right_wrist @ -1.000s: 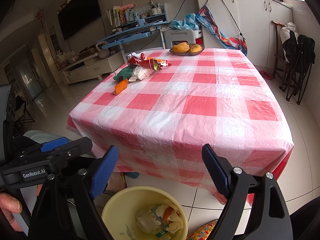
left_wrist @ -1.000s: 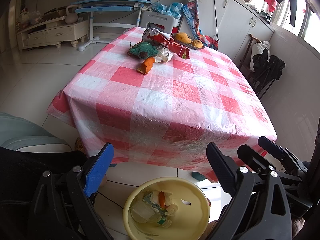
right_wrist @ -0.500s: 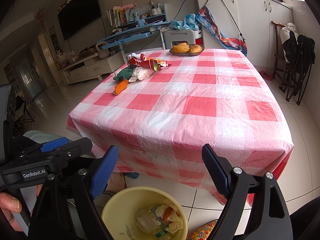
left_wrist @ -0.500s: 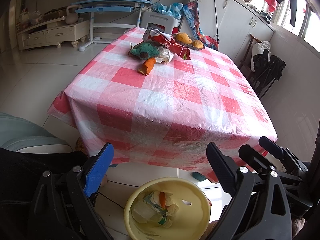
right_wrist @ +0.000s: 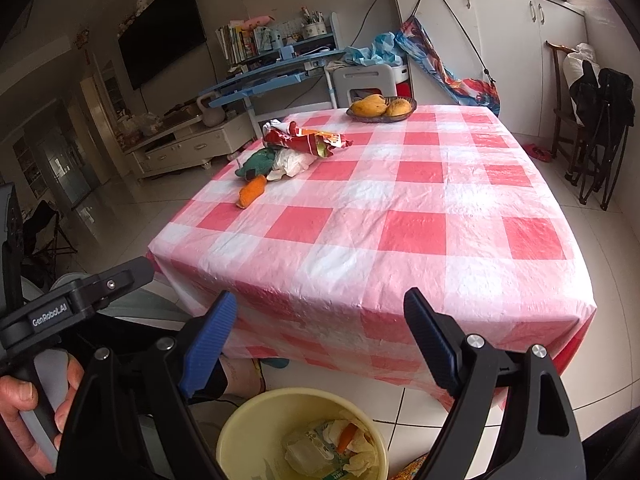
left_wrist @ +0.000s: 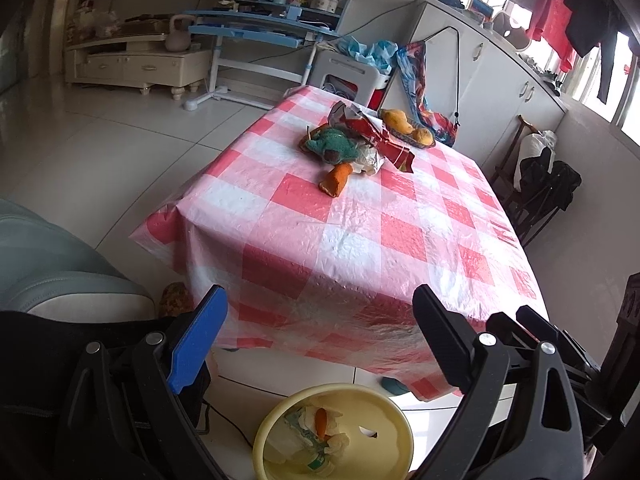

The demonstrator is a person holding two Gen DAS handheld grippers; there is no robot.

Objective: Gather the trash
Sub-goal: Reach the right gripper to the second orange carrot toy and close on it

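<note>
Pale glossy floor tiles (right_wrist: 580, 216) surround a table in a red-and-white checked cloth (right_wrist: 400, 216). Beyond the table stand a blue desk (right_wrist: 272, 76), white cupboards (right_wrist: 500, 40) and a wall television (right_wrist: 162, 32); daylight enters through windows (left_wrist: 624, 80) to its right.

Right claw (right_wrist: 316, 340): jaws spread wide, nothing between them, above a yellow bin (right_wrist: 240, 432) on the floor holding crumpled wrappers and an orange scrap. Left claw (right_wrist: 80, 300): at the frame's left, gripped by a hand (right_wrist: 20, 408). Checked surface (right_wrist: 400, 232): red snack bag (right_wrist: 304, 140), white wrapper (right_wrist: 290, 162), green item (right_wrist: 256, 164), orange piece (right_wrist: 251, 191), all clustered far left; fruit bowl (right_wrist: 382, 109) at the far edge.
</note>
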